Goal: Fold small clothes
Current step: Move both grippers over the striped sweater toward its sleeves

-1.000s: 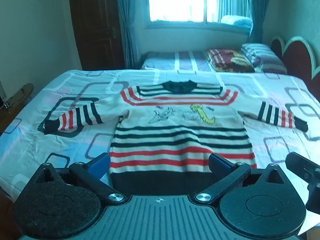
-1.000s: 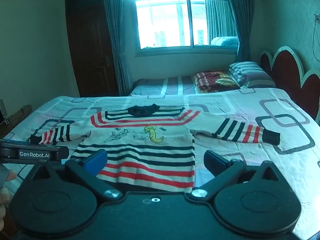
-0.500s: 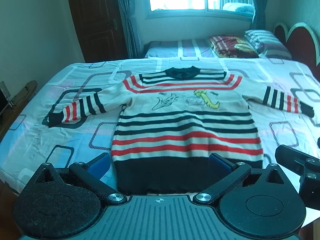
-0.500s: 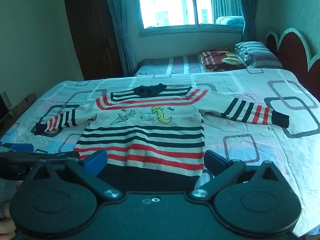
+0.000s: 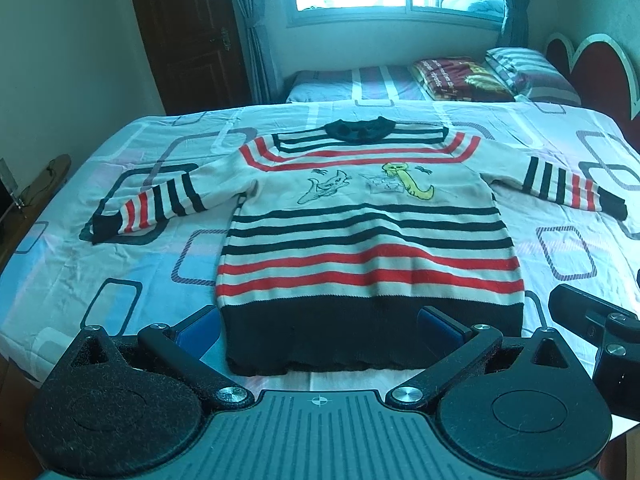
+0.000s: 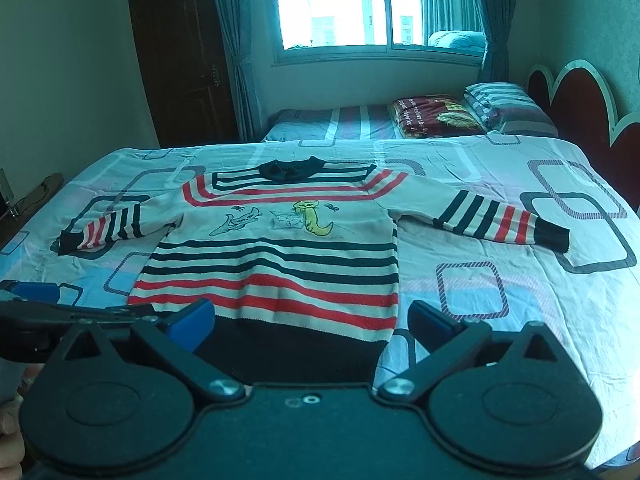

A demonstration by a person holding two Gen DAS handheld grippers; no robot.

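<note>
A small striped sweater (image 5: 368, 240) (image 6: 276, 256) lies flat and face up on the bed, sleeves spread to both sides, its dark hem nearest me. My left gripper (image 5: 320, 326) hovers open just above the hem, blue pads wide apart with nothing between them. My right gripper (image 6: 312, 318) is open too, over the hem's right part. In the left wrist view the right gripper's body (image 5: 596, 328) shows at the right edge; in the right wrist view the left gripper's finger (image 6: 36, 292) shows at the left.
The bed sheet (image 5: 120, 264) with a rounded-square pattern covers the bed. Pillows and a folded blanket (image 5: 460, 76) lie at the far end by the headboard (image 5: 592, 56). A dark door (image 6: 176, 56) and a curtained window (image 6: 360, 4) stand behind.
Both grippers have tilted down and moved closer toward the sweater's hem, so the sweater now fills more of each view. Both stayed open.
</note>
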